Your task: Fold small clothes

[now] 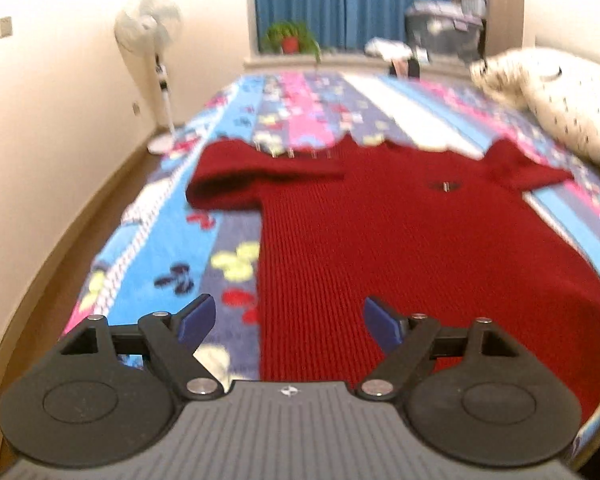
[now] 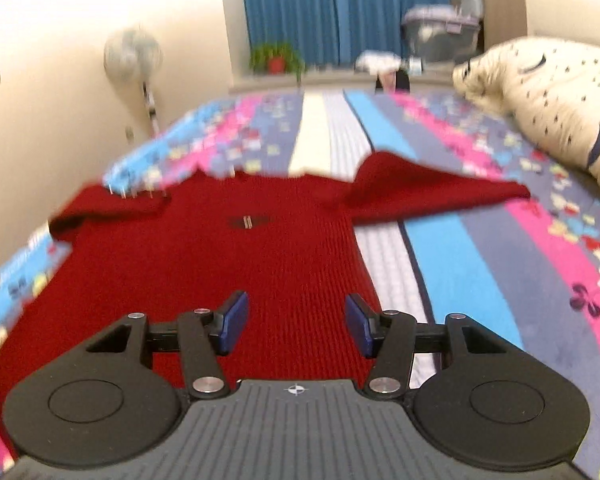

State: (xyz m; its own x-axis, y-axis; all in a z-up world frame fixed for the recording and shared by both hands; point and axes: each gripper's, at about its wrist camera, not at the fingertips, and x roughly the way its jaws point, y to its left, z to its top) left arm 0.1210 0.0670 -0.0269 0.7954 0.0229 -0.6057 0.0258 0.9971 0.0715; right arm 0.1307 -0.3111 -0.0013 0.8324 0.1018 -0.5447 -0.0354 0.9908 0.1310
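A dark red knit short-sleeved sweater (image 1: 380, 232) lies spread flat on the patterned bedspread (image 1: 188, 248), hem toward me and collar at the far end. It also shows in the right wrist view (image 2: 220, 256). My left gripper (image 1: 290, 322) is open and empty, hovering over the sweater's near left hem edge. My right gripper (image 2: 296, 322) is open and empty, hovering over the near right part of the hem. Both sleeves lie out to the sides.
A cream spotted pillow (image 2: 560, 104) lies at the bed's far right. A white standing fan (image 1: 156, 40) stands on the floor by the left wall. A potted plant (image 1: 290, 38) and storage boxes (image 1: 444, 28) sit past the bed, before blue curtains.
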